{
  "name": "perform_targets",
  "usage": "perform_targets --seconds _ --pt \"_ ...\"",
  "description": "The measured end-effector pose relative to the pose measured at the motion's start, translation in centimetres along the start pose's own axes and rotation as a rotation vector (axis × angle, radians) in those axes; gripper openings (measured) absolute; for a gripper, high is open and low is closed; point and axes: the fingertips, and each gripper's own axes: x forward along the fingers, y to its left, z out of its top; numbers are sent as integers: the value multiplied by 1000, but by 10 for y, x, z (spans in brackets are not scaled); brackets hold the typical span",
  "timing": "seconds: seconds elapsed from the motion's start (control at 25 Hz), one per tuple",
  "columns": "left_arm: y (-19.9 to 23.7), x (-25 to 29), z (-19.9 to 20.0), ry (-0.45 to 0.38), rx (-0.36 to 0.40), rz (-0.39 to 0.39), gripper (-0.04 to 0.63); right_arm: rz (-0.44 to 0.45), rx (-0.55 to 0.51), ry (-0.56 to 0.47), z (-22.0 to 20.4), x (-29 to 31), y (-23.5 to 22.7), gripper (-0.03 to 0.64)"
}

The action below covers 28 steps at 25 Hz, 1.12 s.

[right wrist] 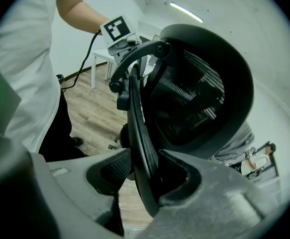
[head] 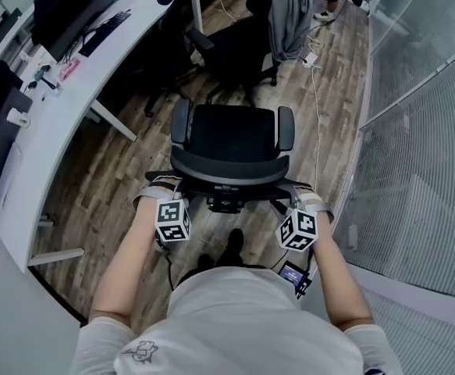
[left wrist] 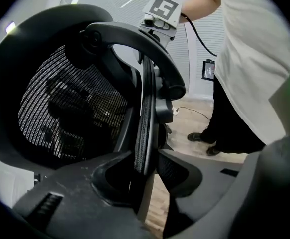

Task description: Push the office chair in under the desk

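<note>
Grasp step: left gripper [left wrist: 147, 156] and right gripper [right wrist: 145, 168] each clamp the office chair [head: 235, 135] backrest rim. Next, likely: turn and push toward desk [head: 63, 119], 10 o'clock.

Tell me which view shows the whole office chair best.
The head view: the office chair shows from above, seat, armrests and backrest top. The two gripper views show only its mesh backrest, rim clamped by the left gripper and right gripper.
</note>
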Motion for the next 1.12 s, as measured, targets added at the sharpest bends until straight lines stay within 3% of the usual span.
perform_targets --seconds 0.24,1.12 --pt "-4 1 -1 17 -4 -4 126 15 -74 9 -1 2 5 147" --pt "-12 -10 -10 51 -35 -7 117 28 -170 2 12 5 9 135"
